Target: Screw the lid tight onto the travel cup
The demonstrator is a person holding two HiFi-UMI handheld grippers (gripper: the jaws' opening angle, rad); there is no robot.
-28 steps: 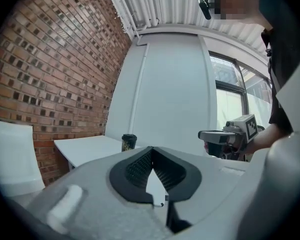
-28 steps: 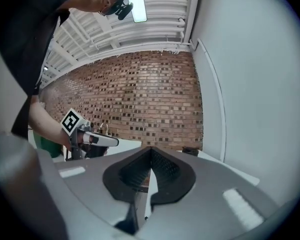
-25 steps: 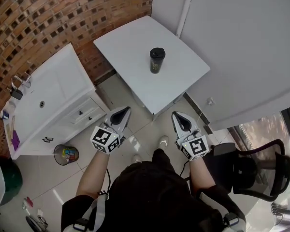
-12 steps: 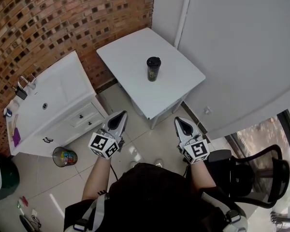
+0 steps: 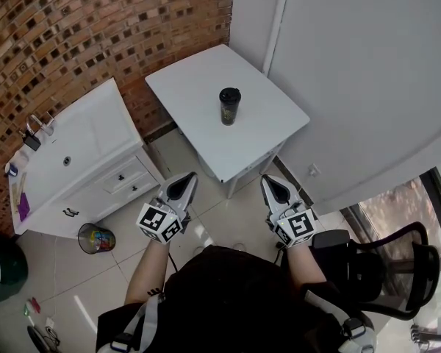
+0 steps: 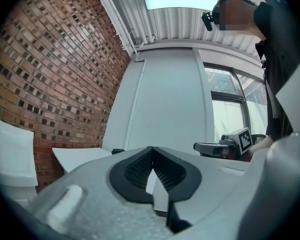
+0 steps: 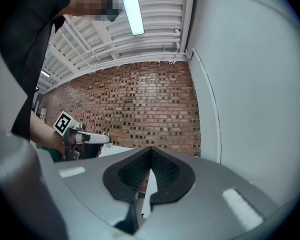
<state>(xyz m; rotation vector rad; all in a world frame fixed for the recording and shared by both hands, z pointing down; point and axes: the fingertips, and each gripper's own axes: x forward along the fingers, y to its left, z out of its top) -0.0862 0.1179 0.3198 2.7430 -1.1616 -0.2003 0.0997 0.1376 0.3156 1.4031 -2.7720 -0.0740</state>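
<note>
The travel cup [image 5: 228, 109], dark and see-through with a black lid [image 5: 230, 94] on top, stands upright near the middle of the white table [image 5: 257, 134]. My left gripper [image 5: 188, 178] and right gripper [image 5: 267, 179] hang side by side over the floor, short of the table's near corner, both shut and empty. In the left gripper view the jaws [image 6: 151, 150] are pressed together, and the lid [image 6: 117, 151] shows as a small dark spot on the table edge. In the right gripper view the gripper [image 7: 150, 151] is likewise shut on nothing.
A white vanity with a sink [image 5: 81, 149] stands left of the table against the brick wall [image 5: 95, 28]. A small waste bin [image 5: 97, 237] sits on the tiled floor by it. A black office chair [image 5: 386, 263] is at the right, and grey wall panels [image 5: 367, 72] lie behind the table.
The head view has shifted, so the table and cup now sit a little lower and further left. Both grippers stay shut and empty, side by side in front of the table.
</note>
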